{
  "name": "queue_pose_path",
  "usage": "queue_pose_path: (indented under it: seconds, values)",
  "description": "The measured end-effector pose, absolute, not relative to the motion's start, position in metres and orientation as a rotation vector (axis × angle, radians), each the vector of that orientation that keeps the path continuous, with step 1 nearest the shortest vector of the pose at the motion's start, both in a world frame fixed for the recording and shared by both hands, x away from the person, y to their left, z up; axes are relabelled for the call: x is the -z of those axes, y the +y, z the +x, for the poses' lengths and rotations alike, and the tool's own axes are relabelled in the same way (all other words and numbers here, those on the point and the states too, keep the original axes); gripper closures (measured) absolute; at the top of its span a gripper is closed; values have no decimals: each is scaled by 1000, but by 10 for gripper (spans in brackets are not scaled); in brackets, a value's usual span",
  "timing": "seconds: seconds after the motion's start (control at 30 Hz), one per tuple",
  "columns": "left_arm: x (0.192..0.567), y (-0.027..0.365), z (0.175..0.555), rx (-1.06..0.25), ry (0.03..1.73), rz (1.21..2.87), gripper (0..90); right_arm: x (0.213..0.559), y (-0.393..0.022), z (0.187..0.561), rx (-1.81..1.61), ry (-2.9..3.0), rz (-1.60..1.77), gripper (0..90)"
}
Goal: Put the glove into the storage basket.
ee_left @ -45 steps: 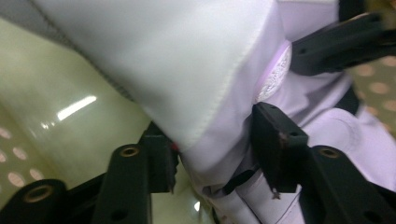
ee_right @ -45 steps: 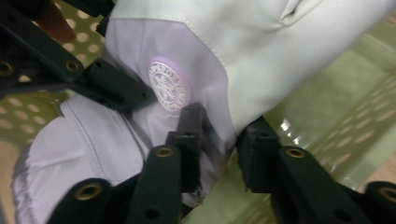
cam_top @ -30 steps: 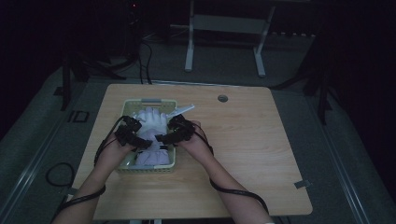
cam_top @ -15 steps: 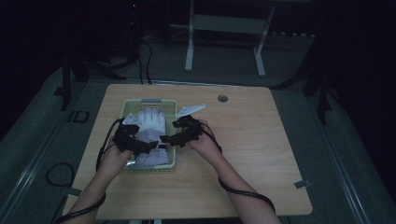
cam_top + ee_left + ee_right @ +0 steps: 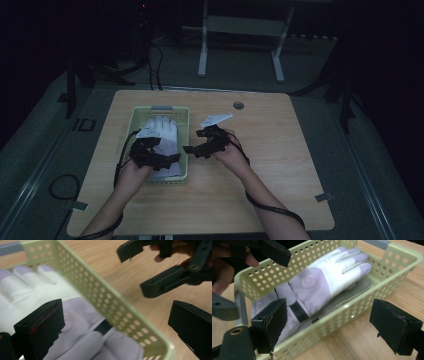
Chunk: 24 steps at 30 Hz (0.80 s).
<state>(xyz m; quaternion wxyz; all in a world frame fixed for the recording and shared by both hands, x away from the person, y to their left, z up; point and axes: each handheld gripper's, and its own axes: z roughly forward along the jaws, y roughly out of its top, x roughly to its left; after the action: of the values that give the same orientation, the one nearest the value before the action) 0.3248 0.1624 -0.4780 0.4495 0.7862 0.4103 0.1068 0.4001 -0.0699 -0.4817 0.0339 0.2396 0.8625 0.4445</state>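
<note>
Now the left hand-held gripper [image 5: 167,159] hangs over the near right part of a pale green perforated basket [image 5: 141,111], its jaws spread wide and holding nothing; in the left gripper view they straddle the basket's right wall [image 5: 117,315], one jaw over the glove [image 5: 82,320] inside and the other over the bare table [image 5: 105,262] outside. The right hand-held gripper [image 5: 192,149] sits just to the right of the basket, low over the table, pointing toward it, also wide open and empty; in the right gripper view its jaws frame the basket's long side wall [image 5: 342,315] without touching it. That view gives what the high view blurs: a white and lilac glove [image 5: 322,282] lying palm-down along the basket, fingers toward the far end, with a round emblem on its back, a dark wrist strap, and something grey beneath it. The high view alone shows a white tag [image 5: 216,119] behind the right hand, a round grommet [image 5: 238,105] near the table's far edge, and a grey handle [image 5: 161,107] on the basket's far rim.
</note>
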Motion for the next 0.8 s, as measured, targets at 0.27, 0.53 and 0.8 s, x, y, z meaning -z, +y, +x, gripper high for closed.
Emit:
queue_pose_path:
  seconds: [0.27,0.53,0.8]
  values:
    - [471,132,313,-235,907,1953,9,481,-94,398,-1361,2630,742,145]
    - [468,101,304,-219,802,1960,9,487,-126,397,-1360,2615,769,146]
    - [477,60,296,-142,701,1984,9,501,-162,390,-1370,2601,770,145]
